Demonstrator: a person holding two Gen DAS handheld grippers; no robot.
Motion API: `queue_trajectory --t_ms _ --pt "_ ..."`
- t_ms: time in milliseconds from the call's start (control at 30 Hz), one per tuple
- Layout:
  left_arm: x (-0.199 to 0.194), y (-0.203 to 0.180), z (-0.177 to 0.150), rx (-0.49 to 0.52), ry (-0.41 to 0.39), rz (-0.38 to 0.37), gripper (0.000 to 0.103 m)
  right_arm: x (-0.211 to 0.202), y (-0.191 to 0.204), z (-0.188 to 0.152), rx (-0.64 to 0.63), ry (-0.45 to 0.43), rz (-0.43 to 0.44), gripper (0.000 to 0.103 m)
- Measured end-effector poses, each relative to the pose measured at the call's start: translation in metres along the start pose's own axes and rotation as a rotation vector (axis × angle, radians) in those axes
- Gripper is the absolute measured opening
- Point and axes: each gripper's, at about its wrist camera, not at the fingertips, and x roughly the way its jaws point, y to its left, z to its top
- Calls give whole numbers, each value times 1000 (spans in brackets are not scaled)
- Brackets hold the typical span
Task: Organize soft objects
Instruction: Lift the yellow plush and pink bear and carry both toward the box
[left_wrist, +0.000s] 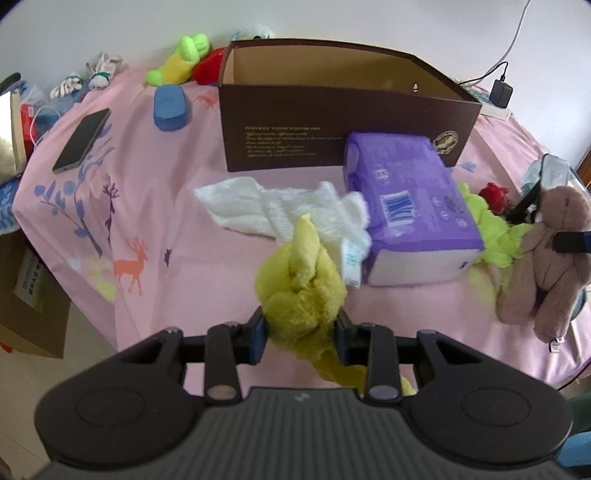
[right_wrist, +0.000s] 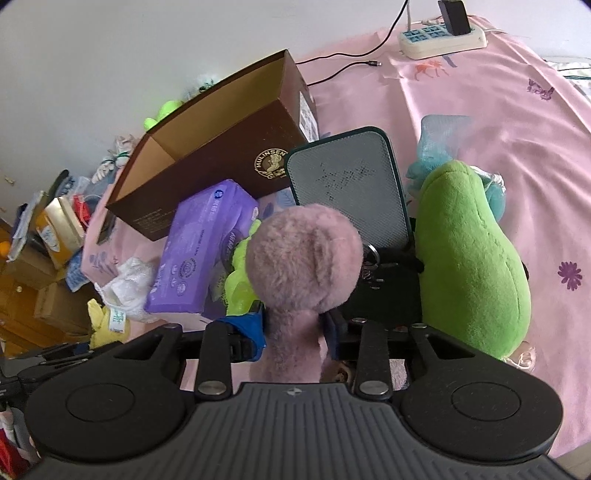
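Gripping a yellow-green plush toy, the left gripper has both jaws pressed into the toy's fuzzy body, w/ a pointed yellow part sticking up beyond the fingertips and a thin limb trailing down toward the camera. Toy sits low, over the near edge of the pink printed bedsheet. R gripper is pinching the mauve plush bear at the narrow part below its round head; head stands above the jaws; blue pad visible on one finger. Same bear appears at the right edge of the left wrist view, held w/ legs hanging. Brown cardboard box stands open-topped at mid-bed, interior appears empty as far as visible, gold print and emblem on its front wall. Purple tissue pack lies against the box front, near corner overlapping a crumpled white towel. Lime-green fluffy item sits just beside the pack, btwn pack and bear; small red item behind it. Large green plush lies right of the bear in the right wrist view, touching a grey mesh-faced panel that leans near the box end. Further back: neon green-yellow plush and red plush behind the box's left corner, blue sponge-like block, black phone. Power strip w/ black adapter at far edge of bed.
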Motion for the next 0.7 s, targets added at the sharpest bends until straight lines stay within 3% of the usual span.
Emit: queue_trajectory --t_ms 333,700 --pt "4 -37 -10 33 39 -52 35 -11 8 -3 -118 -6 49 15" --pt "-5 -79 -3 101 16 -123 35 -24 14 -8 -253 -36 99 12"
